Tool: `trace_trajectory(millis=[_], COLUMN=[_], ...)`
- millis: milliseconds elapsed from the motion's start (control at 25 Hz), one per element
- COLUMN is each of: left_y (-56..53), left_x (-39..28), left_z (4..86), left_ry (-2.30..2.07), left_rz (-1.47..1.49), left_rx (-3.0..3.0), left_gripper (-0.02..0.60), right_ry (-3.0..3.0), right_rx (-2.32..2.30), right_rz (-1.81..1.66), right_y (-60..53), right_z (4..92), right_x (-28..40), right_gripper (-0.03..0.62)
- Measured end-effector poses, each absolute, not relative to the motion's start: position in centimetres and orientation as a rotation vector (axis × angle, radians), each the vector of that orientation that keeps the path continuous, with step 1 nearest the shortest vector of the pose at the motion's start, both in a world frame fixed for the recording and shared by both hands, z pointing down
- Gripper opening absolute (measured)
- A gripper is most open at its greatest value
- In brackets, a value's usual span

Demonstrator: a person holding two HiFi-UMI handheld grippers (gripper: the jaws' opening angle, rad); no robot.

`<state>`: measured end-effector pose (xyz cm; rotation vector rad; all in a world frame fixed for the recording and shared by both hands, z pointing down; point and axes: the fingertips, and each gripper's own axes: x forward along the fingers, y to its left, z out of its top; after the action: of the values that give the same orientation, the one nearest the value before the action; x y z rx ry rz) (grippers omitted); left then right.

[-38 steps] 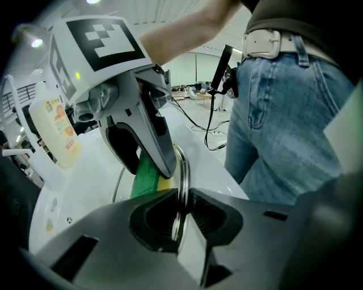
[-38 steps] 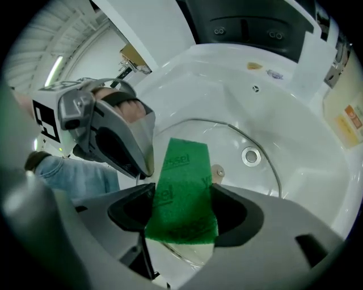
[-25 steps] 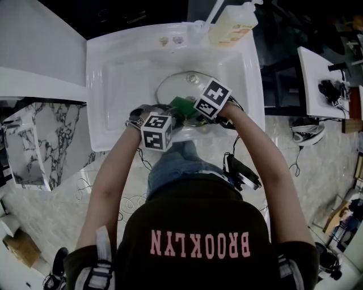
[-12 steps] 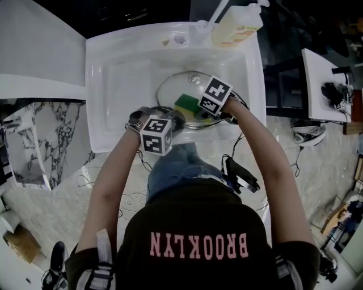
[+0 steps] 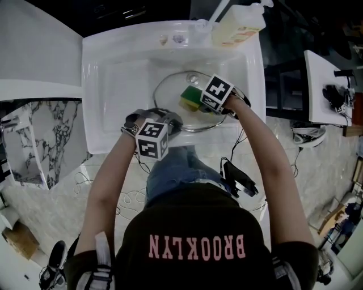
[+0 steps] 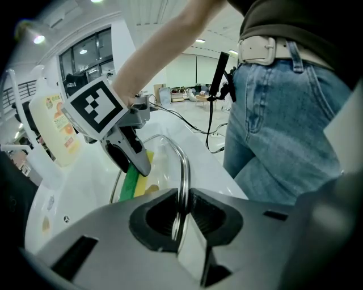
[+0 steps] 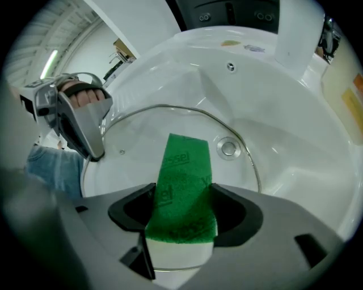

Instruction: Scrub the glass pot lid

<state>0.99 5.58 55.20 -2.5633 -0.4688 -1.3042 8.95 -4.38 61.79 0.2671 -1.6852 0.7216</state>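
The glass pot lid lies tilted in the white sink. My left gripper is shut on the lid's near metal rim, which runs straight between the jaws of the left gripper. My right gripper points steeply down and is shut on a green and yellow sponge. Seen along the right gripper, the sponge has its green side up and its tip rests on the lid's glass. The left gripper shows at that view's left.
A pale soap bottle and a white tap stand at the sink's back rim. White counter and marble panels flank the sink on the left. Cables hang by the person's legs in front of the basin.
My right gripper has carried the sponge across the lid away from the person, toward the sink's back, and lower onto the glass. The left gripper keeps its hold on the rim.
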Motion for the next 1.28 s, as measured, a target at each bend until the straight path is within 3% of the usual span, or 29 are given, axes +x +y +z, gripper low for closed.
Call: trace_trajectory(millis=[840, 1280], left_y=[5.5, 5.5], left_x=[1.0, 0.9], left_z=[55.4, 55.3], left_ry=[-0.465, -0.437], left_rz=[-1.307, -1.315], left_rx=[-2.579, -2.571], left_gripper=[0.058, 0.058], right_ry=[-1.606, -1.903], right_rx=[0.564, 0.616], right_rz=[0.575, 0.612], right_y=[-11.2, -9.6], right_z=[65.2, 57.6], right_x=[13.4, 9.3], right_gripper=[0.295, 0.295])
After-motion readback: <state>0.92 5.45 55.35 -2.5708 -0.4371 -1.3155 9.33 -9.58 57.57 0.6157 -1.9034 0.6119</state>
